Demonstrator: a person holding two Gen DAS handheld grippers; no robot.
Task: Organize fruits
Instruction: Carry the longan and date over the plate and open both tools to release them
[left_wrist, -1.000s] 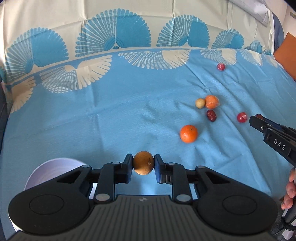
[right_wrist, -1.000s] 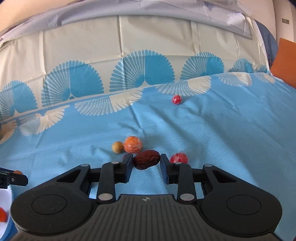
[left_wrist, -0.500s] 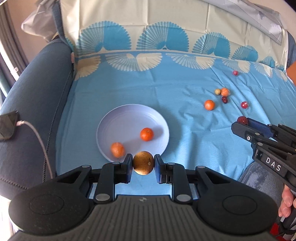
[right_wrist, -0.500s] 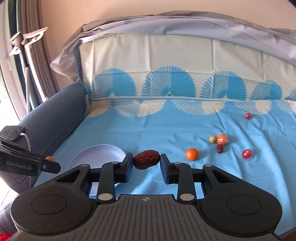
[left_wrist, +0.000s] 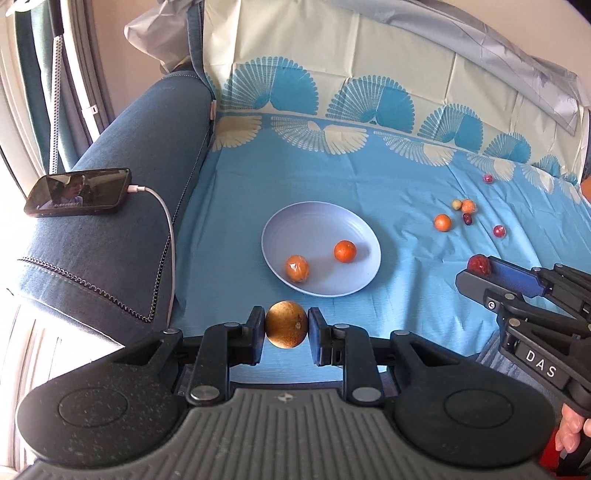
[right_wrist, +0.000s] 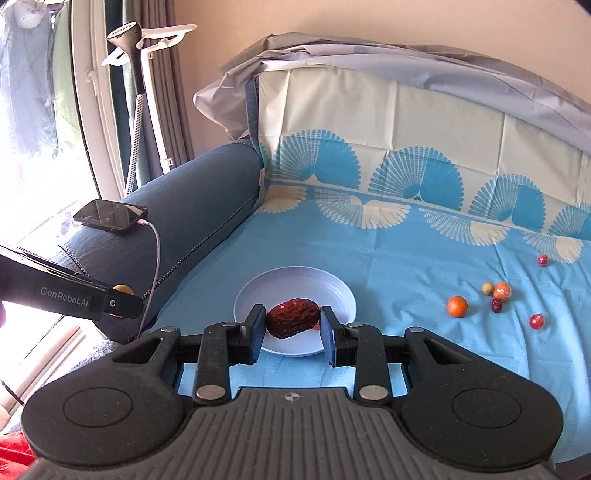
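My left gripper (left_wrist: 286, 329) is shut on a round brown fruit (left_wrist: 286, 329), held in the air just short of the pale plate (left_wrist: 275, 225). Two oranges (left_wrist: 345, 251) (left_wrist: 297, 268) lie in that plate. In the right wrist view my right gripper (right_wrist: 293, 323) is shut on a wrinkled dark red date (right_wrist: 293, 323), hanging in front of the plate (right_wrist: 332, 284). From the left wrist view the right gripper (left_wrist: 480, 271) shows at the right edge with the date (left_wrist: 479, 264) at its tip. Several small fruits (left_wrist: 443, 222) (right_wrist: 457, 306) lie scattered on the blue cloth to the right.
A blue sofa arm (left_wrist: 110, 221) runs along the left, with a phone (left_wrist: 79, 192) on a white charging cable (left_wrist: 168, 236) lying on it. A patterned cloth (left_wrist: 369, 177) covers the seat and backrest. A clothes steamer stand (right_wrist: 140, 92) is by the window.
Both grippers moved left and up, away from the scattered fruits toward the plate, each still gripping its fruit. The plate, sofa arm and phone came into view.
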